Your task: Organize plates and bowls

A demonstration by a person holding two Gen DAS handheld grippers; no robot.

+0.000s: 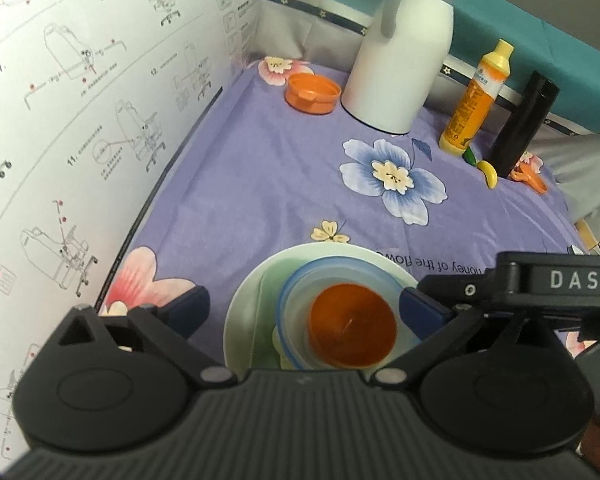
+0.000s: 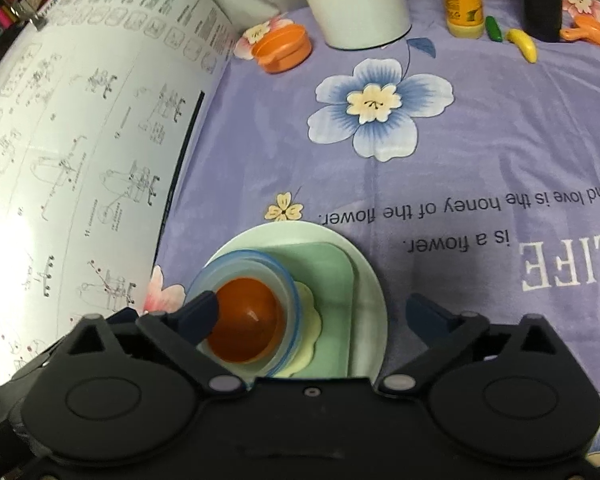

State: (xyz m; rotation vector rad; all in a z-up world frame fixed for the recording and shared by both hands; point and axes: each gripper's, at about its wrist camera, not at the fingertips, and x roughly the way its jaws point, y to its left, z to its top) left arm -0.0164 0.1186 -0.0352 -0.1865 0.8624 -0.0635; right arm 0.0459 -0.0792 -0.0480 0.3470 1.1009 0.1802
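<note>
A stack stands on the purple flowered cloth: a pale green round plate (image 1: 244,312) (image 2: 370,280), a green square plate (image 2: 328,264), a pale yellow flower-shaped dish (image 2: 306,346), a clear blue bowl (image 1: 296,300) (image 2: 256,266) and, innermost, an orange bowl (image 1: 352,330) (image 2: 248,320). My left gripper (image 1: 306,308) hangs open over the stack, with a finger on each side of the bowls and neither pressing on them. My right gripper (image 2: 314,312) is open too; its left finger (image 2: 200,314) overlaps the orange bowl's edge, and I cannot tell whether it touches.
A large printed instruction sheet (image 1: 80,120) stands like a wall on the left. At the back are an orange lid (image 1: 312,94), a white jug (image 1: 400,60), a yellow bottle (image 1: 476,96), a black flask (image 1: 524,124), a toy banana (image 1: 488,172) and an orange scoop (image 2: 592,34).
</note>
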